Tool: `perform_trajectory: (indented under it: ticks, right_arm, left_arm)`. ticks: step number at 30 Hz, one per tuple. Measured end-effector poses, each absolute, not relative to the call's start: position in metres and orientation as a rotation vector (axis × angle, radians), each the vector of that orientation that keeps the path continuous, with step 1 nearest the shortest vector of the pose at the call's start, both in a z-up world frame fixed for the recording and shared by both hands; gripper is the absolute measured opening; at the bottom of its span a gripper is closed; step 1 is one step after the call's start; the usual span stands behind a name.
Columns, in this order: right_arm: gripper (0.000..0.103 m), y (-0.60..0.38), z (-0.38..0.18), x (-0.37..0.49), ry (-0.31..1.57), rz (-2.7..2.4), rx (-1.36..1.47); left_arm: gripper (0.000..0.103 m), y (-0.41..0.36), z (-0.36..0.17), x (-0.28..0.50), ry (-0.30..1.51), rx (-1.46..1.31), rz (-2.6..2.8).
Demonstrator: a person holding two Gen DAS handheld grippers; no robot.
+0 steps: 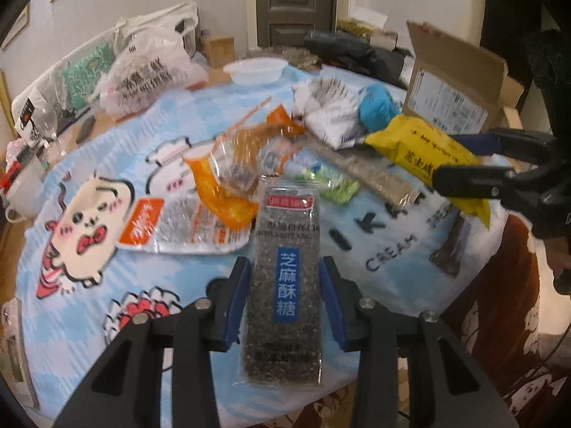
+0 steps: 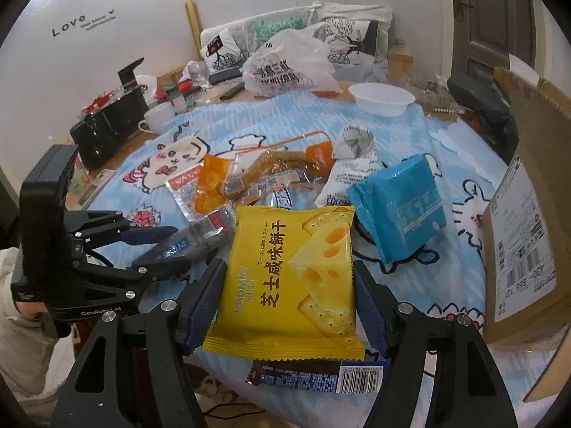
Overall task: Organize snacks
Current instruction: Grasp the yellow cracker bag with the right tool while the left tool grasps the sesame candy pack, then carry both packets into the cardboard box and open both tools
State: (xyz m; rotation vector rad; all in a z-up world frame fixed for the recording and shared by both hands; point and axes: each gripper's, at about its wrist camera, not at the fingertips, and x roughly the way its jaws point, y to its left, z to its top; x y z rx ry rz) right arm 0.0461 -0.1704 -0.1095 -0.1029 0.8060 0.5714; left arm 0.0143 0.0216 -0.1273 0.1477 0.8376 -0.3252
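Snacks, assorted, mostly loose on the surface (image 2: 446,164) under a blue cartoon cloth. Item one: sesame brittle bar (image 1: 285,278), clamped between the pads of my left hand-held gripper (image 1: 285,294), jaws closed on its sides. Item two: yellow cheese cracker packet (image 2: 289,278), gripped at both edges by my right hand-held gripper (image 2: 289,306), held partly open by the packet's width and lifted clear of the cloth. Cardboard box (image 2: 528,242) stands open at the right, likely the destination. Outstanding: blue packet (image 2: 399,199), orange wrappers (image 2: 210,189), dark bar (image 2: 317,374). My judgement: sorting barely begun.
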Motion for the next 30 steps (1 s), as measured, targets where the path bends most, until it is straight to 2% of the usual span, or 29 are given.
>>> perform_trajectory:
  ticks: [5, 14, 21, 30]
  right_arm:
    - [0.066, -0.172, -0.089, 0.040, 0.757, 0.584, -0.100]
    - [0.066, -0.193, -0.013, 0.029, 0.574, 0.596, -0.103]
    - [0.066, -0.245, 0.029, 0.025, 0.482, 0.538, -0.107]
    - [0.066, -0.343, 0.030, 0.035, 0.491, 0.358, -0.066]
  left_arm:
    - [0.037, 0.026, -0.093, 0.009, 0.758, 0.127, -0.312]
    - [0.037, 0.011, -0.004, 0.005, 0.596, 0.144, -0.312]
    - [0.037, -0.052, 0.040, 0.015, 0.535, 0.199, -0.397]
    - [0.037, -0.174, 0.060, 0.052, 0.549, 0.253, -0.589]
